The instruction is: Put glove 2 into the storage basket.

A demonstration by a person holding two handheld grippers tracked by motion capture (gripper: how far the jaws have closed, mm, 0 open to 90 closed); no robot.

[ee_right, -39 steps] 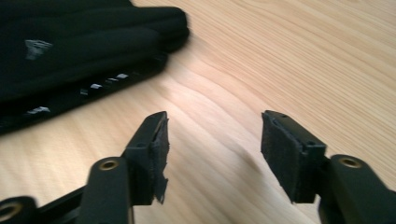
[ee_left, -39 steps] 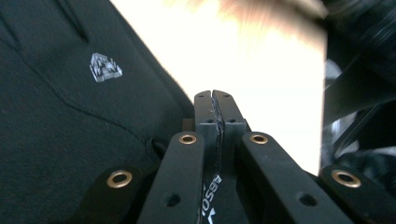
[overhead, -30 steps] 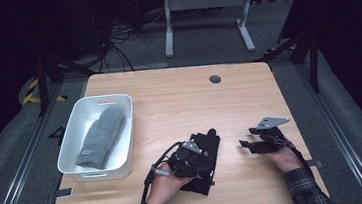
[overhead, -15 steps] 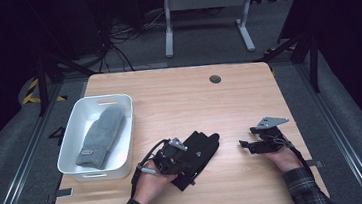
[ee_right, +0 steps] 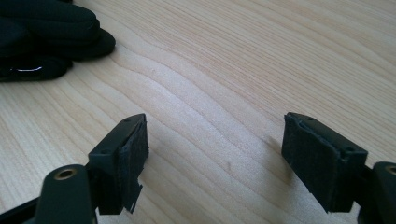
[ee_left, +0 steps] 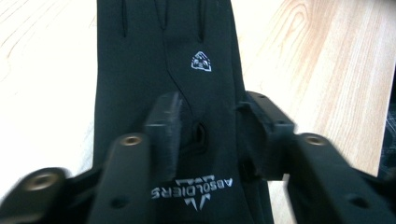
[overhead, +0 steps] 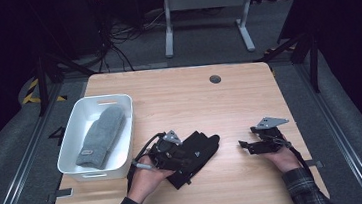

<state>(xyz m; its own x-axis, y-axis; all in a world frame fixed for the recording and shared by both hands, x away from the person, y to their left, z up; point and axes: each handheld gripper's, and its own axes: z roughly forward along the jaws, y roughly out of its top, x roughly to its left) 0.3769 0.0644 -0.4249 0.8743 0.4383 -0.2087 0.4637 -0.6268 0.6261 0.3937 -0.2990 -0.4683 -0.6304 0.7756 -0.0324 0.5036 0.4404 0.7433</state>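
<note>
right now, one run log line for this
left gripper: just opened over black glove | right gripper: open, empty | grey mitten in white bin

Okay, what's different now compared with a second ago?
The left claw slid leftward along the black glove and its jaws have just been opening, pads off the fabric. The right claw has also been opening, nothing between its jaws. The white bin and grey mitten stayed put.

The high view looks forward and down over the whole worktop [overhead: 178, 97]; each gripper view sits low and close, looking along its own jaws, and all three share the black glove [overhead: 196, 150] on the wood
</note>
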